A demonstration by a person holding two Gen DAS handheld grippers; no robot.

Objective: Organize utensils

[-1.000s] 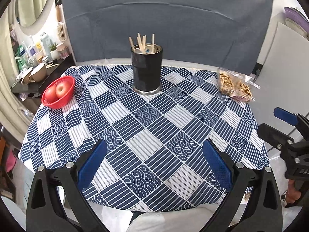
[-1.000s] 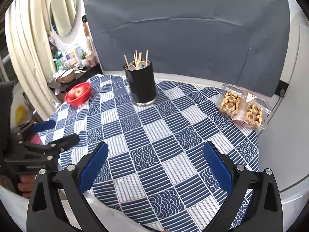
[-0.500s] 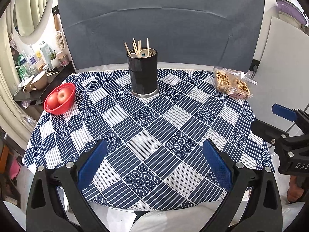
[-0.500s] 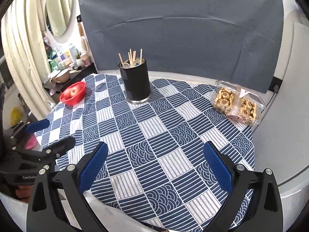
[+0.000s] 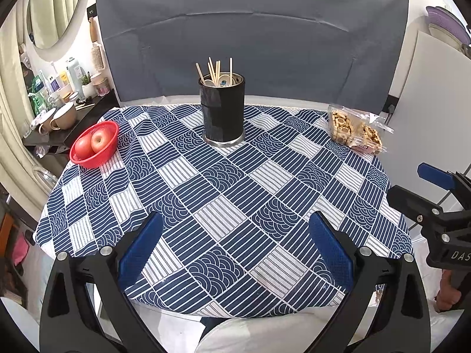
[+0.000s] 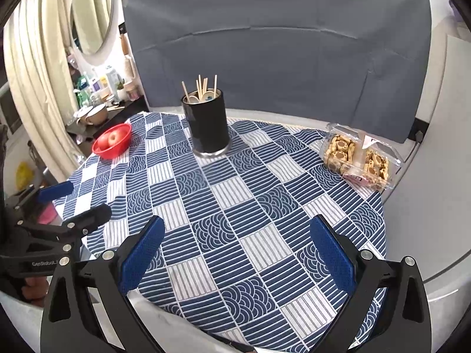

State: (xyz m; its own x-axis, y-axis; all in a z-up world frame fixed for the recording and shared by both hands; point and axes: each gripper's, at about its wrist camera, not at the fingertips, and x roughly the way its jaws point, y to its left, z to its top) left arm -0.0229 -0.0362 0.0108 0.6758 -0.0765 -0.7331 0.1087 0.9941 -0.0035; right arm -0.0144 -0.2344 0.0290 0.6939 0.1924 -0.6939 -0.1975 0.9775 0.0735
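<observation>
Both grippers, left gripper [image 5: 235, 253] and right gripper [image 6: 237, 251], gape empty, well short of the black holder [image 5: 222, 111]; a careless reach could topple it, spilling the chopsticks [image 5: 216, 70].

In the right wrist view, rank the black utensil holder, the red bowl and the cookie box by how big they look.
1. cookie box, though it sits nearer the camera.
2. black utensil holder, close behind; the order of these two is unsure.
3. red bowl, plainly smallest.

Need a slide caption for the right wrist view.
Open right gripper over the patterned tablecloth, facing a black utensil holder; nothing held.
</observation>
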